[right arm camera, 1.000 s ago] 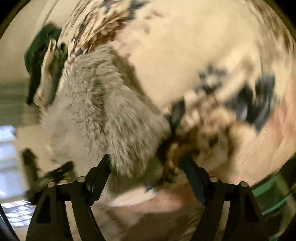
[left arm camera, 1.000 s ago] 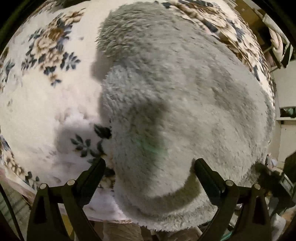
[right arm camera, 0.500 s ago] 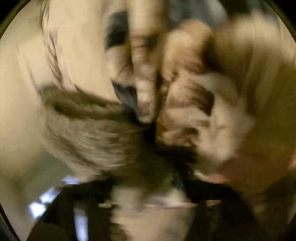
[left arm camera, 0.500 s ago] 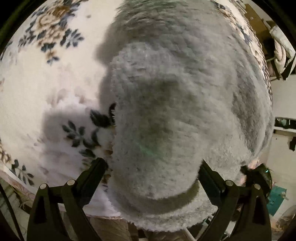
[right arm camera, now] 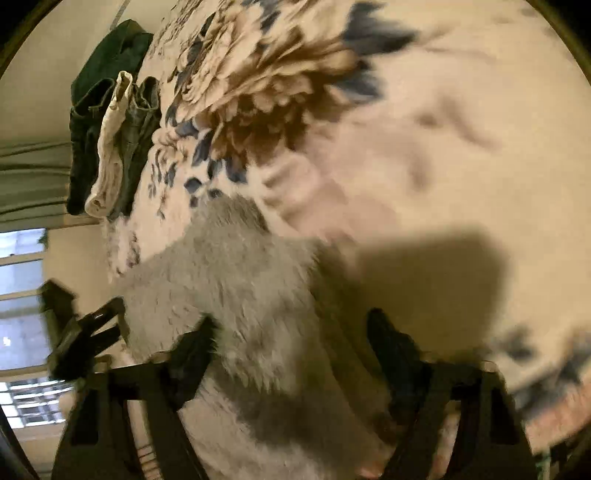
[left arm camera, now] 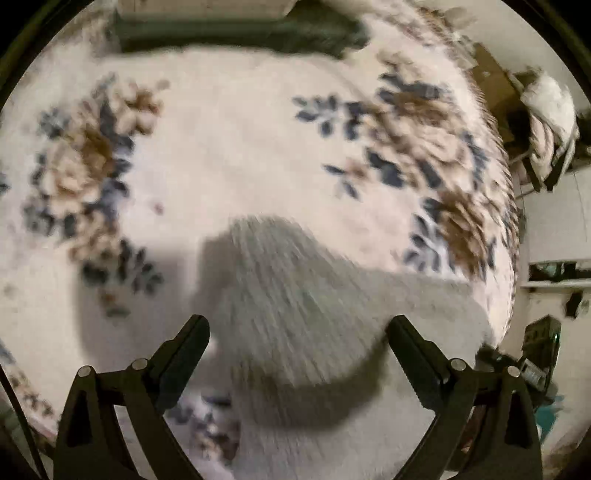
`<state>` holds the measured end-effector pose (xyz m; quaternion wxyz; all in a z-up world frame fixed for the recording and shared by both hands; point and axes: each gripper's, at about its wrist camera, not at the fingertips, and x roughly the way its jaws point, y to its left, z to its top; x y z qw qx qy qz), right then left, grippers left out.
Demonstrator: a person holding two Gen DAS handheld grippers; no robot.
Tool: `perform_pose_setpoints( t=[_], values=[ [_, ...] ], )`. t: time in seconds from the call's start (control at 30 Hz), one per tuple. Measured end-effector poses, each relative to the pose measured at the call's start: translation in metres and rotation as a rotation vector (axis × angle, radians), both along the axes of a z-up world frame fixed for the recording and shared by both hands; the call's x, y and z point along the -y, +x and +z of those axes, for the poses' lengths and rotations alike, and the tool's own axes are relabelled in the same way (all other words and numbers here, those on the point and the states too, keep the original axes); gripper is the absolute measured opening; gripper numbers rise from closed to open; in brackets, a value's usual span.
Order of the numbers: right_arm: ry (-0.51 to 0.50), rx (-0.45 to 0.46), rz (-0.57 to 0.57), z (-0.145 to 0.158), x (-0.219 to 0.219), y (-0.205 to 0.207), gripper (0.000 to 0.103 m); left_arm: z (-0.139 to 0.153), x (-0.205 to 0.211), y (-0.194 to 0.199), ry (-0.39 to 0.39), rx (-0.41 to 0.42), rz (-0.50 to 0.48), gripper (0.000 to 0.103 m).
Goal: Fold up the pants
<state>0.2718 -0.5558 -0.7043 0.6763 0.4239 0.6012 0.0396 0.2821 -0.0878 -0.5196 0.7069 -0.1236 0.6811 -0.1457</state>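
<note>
The grey fluffy pants [left arm camera: 295,317] lie bunched on a cream floral blanket [left arm camera: 229,155]. In the left wrist view a rounded hump of them sits low between my left gripper's [left arm camera: 297,330] wide-spread fingers; the jaws stand open, and neither pad visibly presses the fabric. In the right wrist view the pants [right arm camera: 229,288] reach in from the left. They cover the left fingertip of my right gripper [right arm camera: 293,336], and bare blanket in shadow shows by the right finger [right arm camera: 391,343]. Its jaws are closing with fleece between them, no squeeze visible. Both views are motion-blurred.
Dark green and cream garments [right arm camera: 110,122] lie stacked at the blanket's far left edge, with a window [right arm camera: 22,295] beyond. A dark blurred tool shape [right arm camera: 81,332] hangs by the pants' left side. A dark green band [left arm camera: 240,33] borders the blanket's far end; cluttered furniture [left arm camera: 546,122] stands at right.
In the left view the pants shrank from filling the picture to a low hump, with much more blanket showing. The right view swung through heavy blur, and its fingers stand closer together.
</note>
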Motion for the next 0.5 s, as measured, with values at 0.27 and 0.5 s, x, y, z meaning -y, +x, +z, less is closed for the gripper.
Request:
perform_pose_setpoints(
  t=[0.27, 0.5],
  values=[
    [0.020, 0.052, -0.015, -0.005, 0.000, 0.020, 0.052, -0.044, -0.028, 0.045, -0.176, -0.095, 0.122, 0.050],
    [0.074, 0.040, 0.118, 0.004, -0.015, 0.005, 0.093, 0.018, -0.036, -0.018, -0.345, 0.011, 0.091, 0.102]
  ],
)
